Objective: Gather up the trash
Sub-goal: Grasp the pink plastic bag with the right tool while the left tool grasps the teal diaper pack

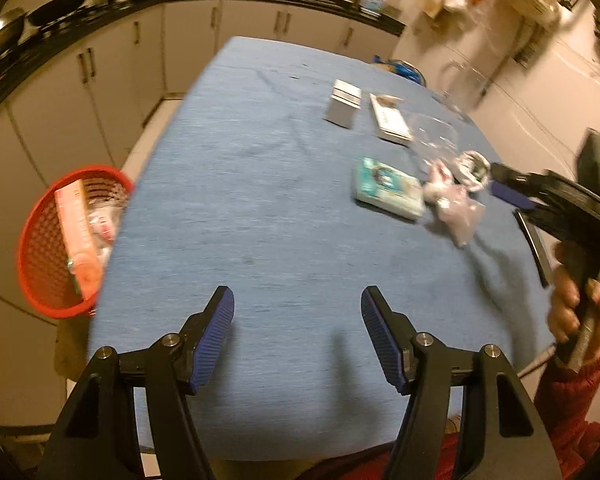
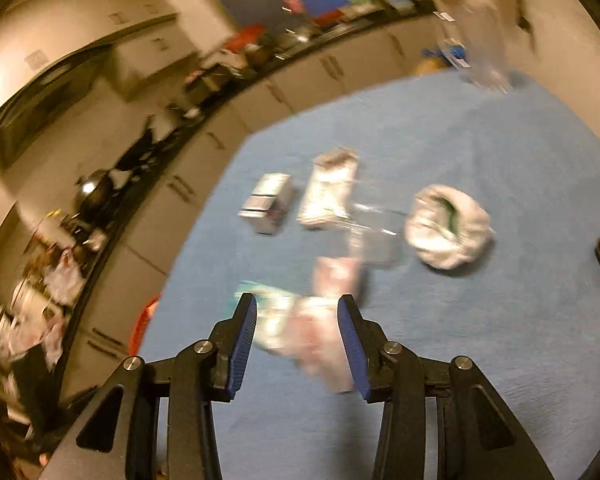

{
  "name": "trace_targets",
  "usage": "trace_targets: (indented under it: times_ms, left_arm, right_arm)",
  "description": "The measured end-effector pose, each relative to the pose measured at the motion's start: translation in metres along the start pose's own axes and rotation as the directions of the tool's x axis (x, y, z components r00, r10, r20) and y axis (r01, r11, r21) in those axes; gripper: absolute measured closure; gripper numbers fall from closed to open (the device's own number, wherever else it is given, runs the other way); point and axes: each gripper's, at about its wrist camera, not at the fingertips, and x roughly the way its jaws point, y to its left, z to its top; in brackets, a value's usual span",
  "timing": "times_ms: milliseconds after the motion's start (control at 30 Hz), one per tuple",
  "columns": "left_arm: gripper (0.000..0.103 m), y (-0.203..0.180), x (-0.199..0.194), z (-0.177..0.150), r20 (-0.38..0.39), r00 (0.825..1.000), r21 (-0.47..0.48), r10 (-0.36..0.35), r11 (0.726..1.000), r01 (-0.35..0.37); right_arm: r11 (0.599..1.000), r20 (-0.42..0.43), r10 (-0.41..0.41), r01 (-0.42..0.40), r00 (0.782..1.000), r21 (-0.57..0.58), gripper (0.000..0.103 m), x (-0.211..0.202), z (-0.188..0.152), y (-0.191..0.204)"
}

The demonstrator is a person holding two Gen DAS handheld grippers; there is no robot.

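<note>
Target for this step, as I judge it: the pinkish crumpled wrapper [image 2: 324, 344], lower centre of the right wrist view, lying on the blue tablecloth [image 2: 500, 184] and overlapping the teal packet [image 2: 268, 312] to its left. Its long axis appears to run roughly along the fingers, slanting toward lower right (motion blur, so not certain). The right gripper [image 2: 297, 342] stands about half open, nothing held, with the wrapper straight ahead, framed in the gap; I cannot tell height above it.

The left gripper [image 1: 298, 336] is wide open and empty at bottom centre of its view, well apart from the wrapper [image 1: 452, 204] at right of frame. Right hand is clearly nearer.

The red basket [image 1: 48, 248] sits at left edge, beside the table, already holding some trash.
</note>
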Motion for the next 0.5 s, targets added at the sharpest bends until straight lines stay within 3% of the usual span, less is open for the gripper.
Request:
trace_targets:
  times_ms: [267, 500]
  left_arm:
    - [0.036, -0.032, 0.010, 0.022, -0.005, 1.000, 0.036, -0.007, 0.999, 0.007]
    - [0.033, -0.034, 0.021, 0.043, 0.001, 1.000, 0.006, 0.007, 1.000, -0.007]
  right_arm:
    - [0.999, -0.102, -0.040, 0.042, 0.994, 0.021, 0.057, 0.049, 0.010, -0.017]
    - [0.996, -0.162, -0.041, 0.028, 0.986, -0.080, 0.057, 0.078, 0.003, 0.003]
